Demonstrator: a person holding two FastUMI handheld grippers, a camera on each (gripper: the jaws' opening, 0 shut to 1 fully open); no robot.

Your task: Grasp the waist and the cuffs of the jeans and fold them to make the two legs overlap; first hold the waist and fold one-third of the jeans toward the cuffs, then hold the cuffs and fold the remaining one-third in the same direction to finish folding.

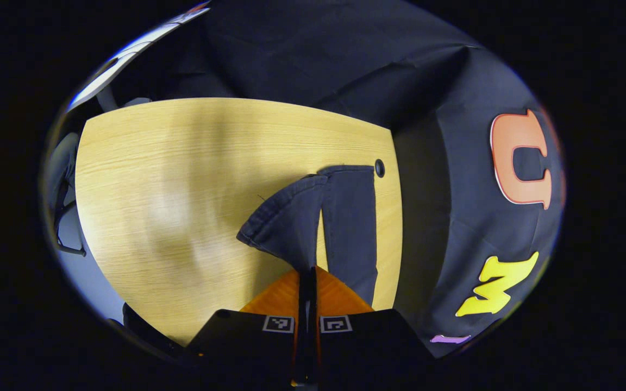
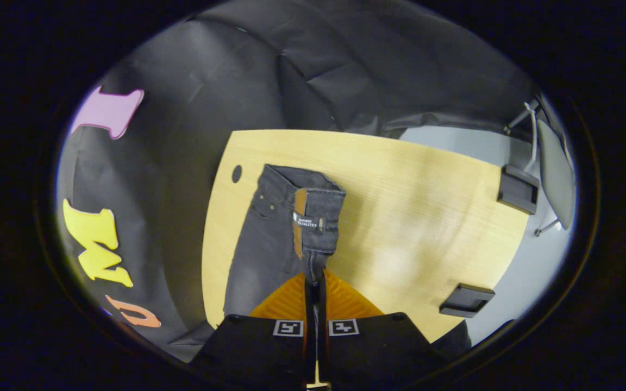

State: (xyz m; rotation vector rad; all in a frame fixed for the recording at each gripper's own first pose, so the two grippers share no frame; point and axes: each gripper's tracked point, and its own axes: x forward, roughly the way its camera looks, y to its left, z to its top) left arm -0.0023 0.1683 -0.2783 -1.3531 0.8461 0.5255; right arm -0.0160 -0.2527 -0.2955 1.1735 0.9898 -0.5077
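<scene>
Your left gripper (image 1: 307, 282) has its jaws closed on a cuff (image 1: 291, 222); your right gripper (image 2: 315, 288) pinches the waist (image 2: 313, 217). The jeans (image 2: 269, 239) stretch lengthwise between them along the table (image 2: 427, 217) edge; carry both sideways onto the flat leg.

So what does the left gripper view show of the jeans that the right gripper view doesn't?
Left gripper view: the cuff end, with the left gripper pinching one lifted leg beside the flat leg.

Right gripper view: the waist end with its label, pinched by the right gripper, plus two dark blocks at the table's far edge.

Both: dark jeans on the wooden table, near a round hole.
</scene>
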